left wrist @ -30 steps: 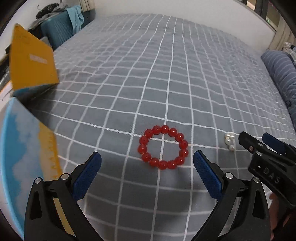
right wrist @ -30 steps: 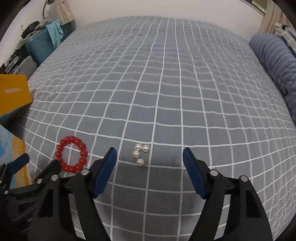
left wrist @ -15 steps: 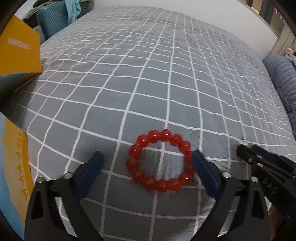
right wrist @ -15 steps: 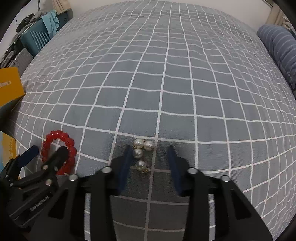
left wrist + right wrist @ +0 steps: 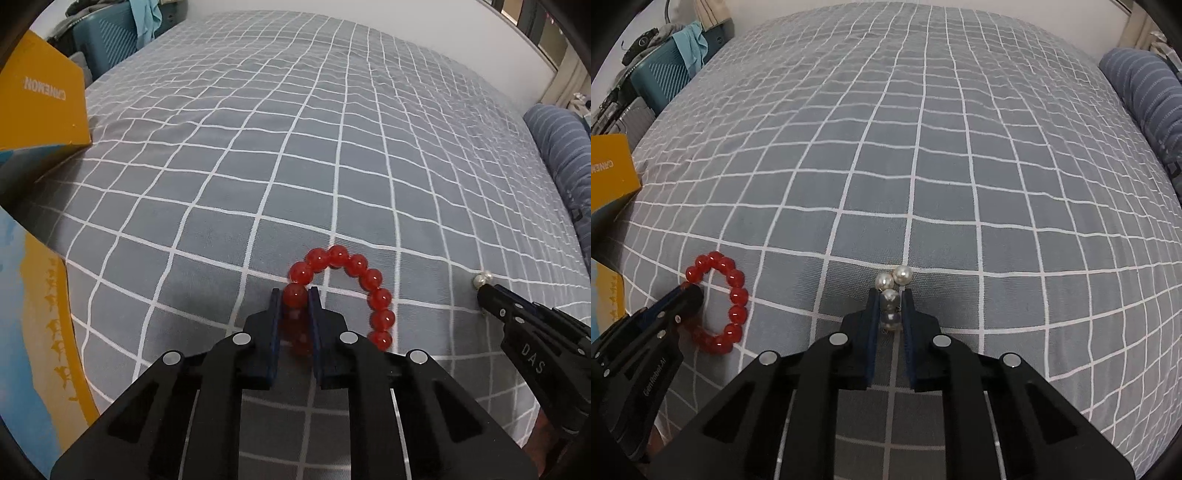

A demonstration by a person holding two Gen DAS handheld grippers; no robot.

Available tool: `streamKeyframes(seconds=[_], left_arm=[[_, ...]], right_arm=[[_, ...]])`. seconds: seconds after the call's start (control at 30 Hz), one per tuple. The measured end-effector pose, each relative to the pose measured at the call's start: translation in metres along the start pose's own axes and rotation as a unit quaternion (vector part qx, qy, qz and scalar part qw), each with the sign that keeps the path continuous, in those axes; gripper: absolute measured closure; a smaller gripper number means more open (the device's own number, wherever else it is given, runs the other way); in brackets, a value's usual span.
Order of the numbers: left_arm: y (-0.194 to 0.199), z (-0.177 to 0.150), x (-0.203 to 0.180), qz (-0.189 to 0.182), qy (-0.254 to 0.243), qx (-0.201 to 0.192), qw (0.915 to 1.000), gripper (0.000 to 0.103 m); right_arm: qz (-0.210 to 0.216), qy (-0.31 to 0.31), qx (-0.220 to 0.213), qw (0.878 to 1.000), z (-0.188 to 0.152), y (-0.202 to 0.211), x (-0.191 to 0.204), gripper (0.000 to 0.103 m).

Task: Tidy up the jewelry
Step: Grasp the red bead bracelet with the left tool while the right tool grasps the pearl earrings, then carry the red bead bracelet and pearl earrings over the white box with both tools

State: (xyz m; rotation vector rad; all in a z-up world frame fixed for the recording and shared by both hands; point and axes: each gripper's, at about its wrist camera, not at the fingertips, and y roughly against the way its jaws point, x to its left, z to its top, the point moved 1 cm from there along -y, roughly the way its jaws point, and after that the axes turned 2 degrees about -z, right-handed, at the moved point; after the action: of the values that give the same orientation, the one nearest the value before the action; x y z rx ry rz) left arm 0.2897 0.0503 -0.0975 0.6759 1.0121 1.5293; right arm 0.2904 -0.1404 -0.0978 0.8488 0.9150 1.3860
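Red glassy beads make up the bracelet [image 5: 341, 291], lying near the bed's [image 5: 295, 155] front edge; the pearls [image 5: 892, 295] lie just right of it. The left gripper [image 5: 294, 299] is clamped on one side of the bead ring; the right gripper's [image 5: 889, 301] jaws are closing, pads pressing on the lower pearls. Both pieces look light, hard and slick, their strands limp; round beads may roll out, so gripping between beads seems safest.
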Motion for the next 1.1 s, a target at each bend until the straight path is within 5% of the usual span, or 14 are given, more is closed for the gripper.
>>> streamKeyframes(seconds=[0.5, 1.1], left_arm=[[0.080, -0.010, -0.024, -0.067, -0.011, -0.011, 0.9976, 0.090], [0.153, -0.056, -0.027, -0.059, -0.068, -0.053, 0.9945, 0.090]], right_arm=[[0.007, -0.006, -0.053, 0.999, -0.010, 0.070, -0.013, 0.092], [0.020, -0.016, -0.078, 0.997, -0.077, 0.139, -0.010, 0.092]])
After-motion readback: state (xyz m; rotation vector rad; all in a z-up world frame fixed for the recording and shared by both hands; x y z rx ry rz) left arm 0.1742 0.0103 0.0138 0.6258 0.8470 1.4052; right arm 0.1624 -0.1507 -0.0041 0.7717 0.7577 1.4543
